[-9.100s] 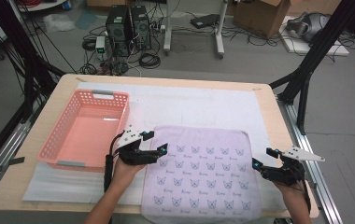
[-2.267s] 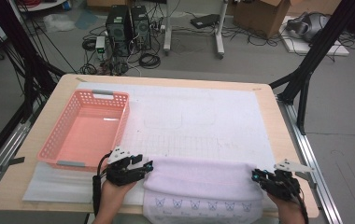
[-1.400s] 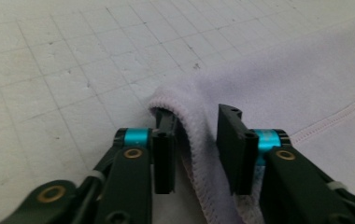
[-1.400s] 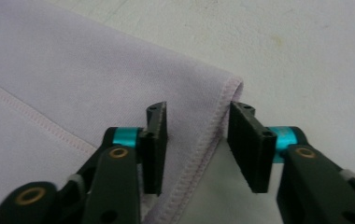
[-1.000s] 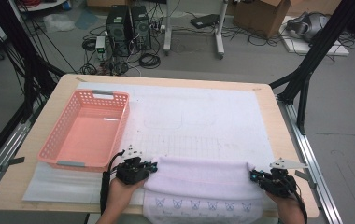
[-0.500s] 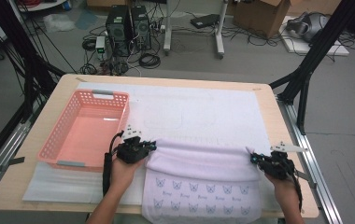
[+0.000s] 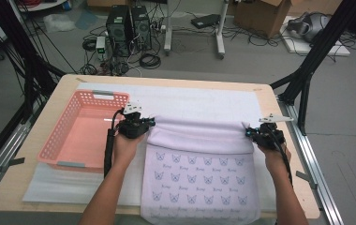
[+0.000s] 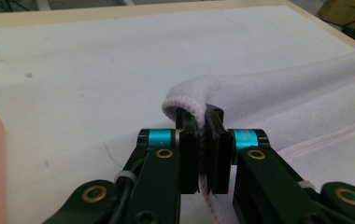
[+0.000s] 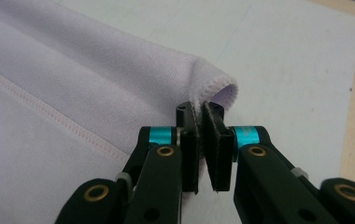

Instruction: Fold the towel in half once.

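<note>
A pale lilac towel (image 7: 197, 164) printed with small blue cat faces lies on the near half of the table, its far edge lifted into a fold. My left gripper (image 7: 149, 123) is shut on the towel's left corner (image 8: 185, 100), the hem pinched between its jaws. My right gripper (image 7: 248, 133) is shut on the towel's right corner (image 9: 217, 91). Both hands hold the far edge stretched between them, just above the white mat (image 7: 199, 101). The plain side of the towel (image 9: 73, 79) faces up along the lifted fold.
A pink plastic basket (image 7: 54, 145) stands at the left, right beside my left hand. The white mat covers most of the wooden table (image 7: 63, 84). Black frame legs, computer towers and cables sit on the floor beyond the far edge.
Both grippers have carried the towel's edge away from the person, from near the front edge to mid-table. More of the cat-print side now lies spread flat on the near side.
</note>
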`<state>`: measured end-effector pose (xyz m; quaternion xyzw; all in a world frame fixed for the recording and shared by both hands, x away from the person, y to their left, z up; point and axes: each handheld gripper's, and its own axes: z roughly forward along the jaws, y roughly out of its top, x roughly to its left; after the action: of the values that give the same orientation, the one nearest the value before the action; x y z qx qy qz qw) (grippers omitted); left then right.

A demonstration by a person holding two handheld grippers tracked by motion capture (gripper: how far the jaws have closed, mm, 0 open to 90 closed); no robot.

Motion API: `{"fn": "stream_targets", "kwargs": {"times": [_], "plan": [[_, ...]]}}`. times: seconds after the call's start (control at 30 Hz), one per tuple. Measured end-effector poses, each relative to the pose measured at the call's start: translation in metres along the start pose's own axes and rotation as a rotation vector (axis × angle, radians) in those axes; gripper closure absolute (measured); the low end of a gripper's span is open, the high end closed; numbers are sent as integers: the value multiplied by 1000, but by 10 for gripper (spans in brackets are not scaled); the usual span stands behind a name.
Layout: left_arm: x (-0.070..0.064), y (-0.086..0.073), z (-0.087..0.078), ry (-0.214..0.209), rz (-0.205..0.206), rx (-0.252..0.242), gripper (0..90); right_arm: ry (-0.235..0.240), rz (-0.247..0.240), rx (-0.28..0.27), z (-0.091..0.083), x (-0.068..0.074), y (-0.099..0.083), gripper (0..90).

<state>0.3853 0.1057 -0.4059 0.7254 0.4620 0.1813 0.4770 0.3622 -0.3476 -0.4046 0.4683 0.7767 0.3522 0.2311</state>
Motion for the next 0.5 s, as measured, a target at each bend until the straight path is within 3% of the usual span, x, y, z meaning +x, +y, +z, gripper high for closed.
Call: {"fn": "stream_targets", "kwargs": {"times": [0.13,0.23,0.27,0.33,0.37,0.43,0.5], "plan": [[3,1,9,20,-6,3,853,-15,30,-18,10,-5,8,855],[0,-3,15,4,-18,21,839,-14,78,-7,17,-10,7,851],[-1,-5,17,1,-13,18,789,-4,105,3,20,-11,5,821],[-5,-9,18,-23,11,29,635,9,150,23,23,-14,3,613],[-6,-12,19,-28,18,41,593,17,167,30,22,-15,2,591],[-7,-15,20,-38,14,82,573,24,180,20,18,-18,2,581],[-7,-16,19,-36,4,94,571,39,182,16,12,-18,1,599]]}}
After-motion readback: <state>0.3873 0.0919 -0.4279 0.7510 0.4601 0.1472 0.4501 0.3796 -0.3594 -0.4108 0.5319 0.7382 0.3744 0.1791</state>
